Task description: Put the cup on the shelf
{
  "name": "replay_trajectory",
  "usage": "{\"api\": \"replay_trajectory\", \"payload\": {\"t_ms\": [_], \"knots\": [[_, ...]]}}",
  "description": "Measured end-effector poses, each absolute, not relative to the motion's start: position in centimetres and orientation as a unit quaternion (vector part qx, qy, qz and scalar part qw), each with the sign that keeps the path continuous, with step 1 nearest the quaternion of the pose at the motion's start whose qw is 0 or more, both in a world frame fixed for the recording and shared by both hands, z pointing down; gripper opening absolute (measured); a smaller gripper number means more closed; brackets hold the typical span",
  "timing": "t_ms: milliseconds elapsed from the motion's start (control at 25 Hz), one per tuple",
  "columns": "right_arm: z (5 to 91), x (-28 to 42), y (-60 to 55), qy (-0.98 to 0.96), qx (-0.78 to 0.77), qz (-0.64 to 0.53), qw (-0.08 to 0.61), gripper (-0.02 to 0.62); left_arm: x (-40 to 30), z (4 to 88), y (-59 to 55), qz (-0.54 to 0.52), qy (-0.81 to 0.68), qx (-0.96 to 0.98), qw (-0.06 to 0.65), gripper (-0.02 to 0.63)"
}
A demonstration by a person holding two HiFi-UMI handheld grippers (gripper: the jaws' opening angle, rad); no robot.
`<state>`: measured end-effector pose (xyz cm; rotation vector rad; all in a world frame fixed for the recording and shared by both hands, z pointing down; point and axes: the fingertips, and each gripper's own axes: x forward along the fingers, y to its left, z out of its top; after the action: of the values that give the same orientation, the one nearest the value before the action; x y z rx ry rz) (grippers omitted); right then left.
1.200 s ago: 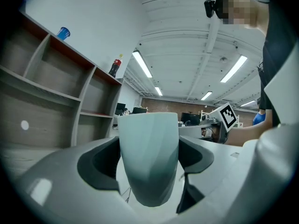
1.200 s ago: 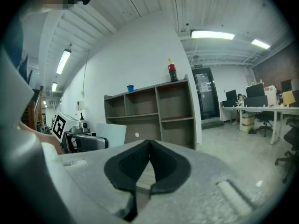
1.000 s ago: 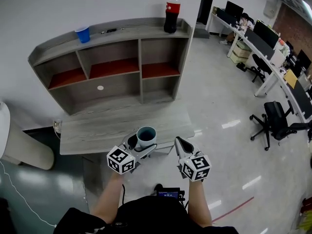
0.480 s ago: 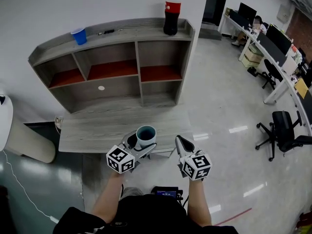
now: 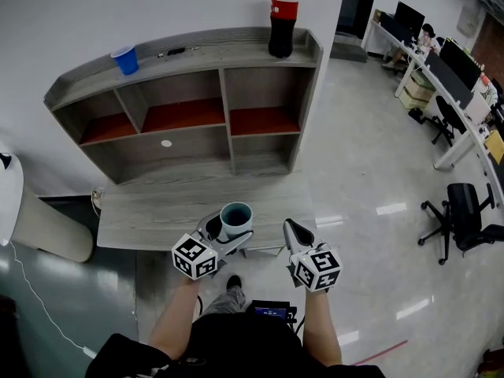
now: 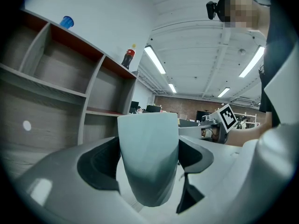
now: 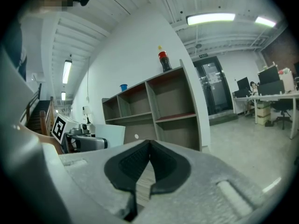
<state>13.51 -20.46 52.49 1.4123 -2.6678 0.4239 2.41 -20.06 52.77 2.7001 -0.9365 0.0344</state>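
Observation:
A pale grey-blue cup (image 5: 235, 219) with a dark inside is held upright in my left gripper (image 5: 227, 231), whose jaws are shut on its sides; the cup (image 6: 148, 160) fills the middle of the left gripper view. It hangs over the near edge of the low grey wooden bench (image 5: 157, 211). The grey shelf unit (image 5: 189, 105) with red-lined compartments stands behind the bench, against the white wall. My right gripper (image 5: 293, 231) is beside the cup, to its right, shut with nothing in it (image 7: 142, 171).
A blue cup (image 5: 124, 60) and a cola bottle (image 5: 282, 20) stand on top of the shelf unit. A white bin (image 5: 24, 227) is at the left. Desks and office chairs (image 5: 465, 211) fill the right side, across a shiny floor.
Both grippers and the cup keep their places in view. The head view has shifted a little, so the shelf and office slid slightly rightward.

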Motion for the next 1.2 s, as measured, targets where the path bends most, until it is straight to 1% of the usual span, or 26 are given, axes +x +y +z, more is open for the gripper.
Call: {"api": "replay_trajectory", "payload": {"t_ms": [280,720,1200], "knots": [[52.2,13.8,-24.2,-0.865,0.481,0.134,0.052,-0.002,2.8,52.3,-24.4,0.005,-0.304,0.943,0.133,0.377],[52.1,11.2,-31.5,-0.854,0.501,0.127,0.062,-0.002,1.4,52.0,-32.6,0.007,-0.268,0.956,0.120,0.377],[52.9,9.7,-36.0,-0.839,0.523,0.128,0.079,-0.002,1.0,53.0,-37.5,0.004,-0.231,0.965,0.124,0.377]]}}
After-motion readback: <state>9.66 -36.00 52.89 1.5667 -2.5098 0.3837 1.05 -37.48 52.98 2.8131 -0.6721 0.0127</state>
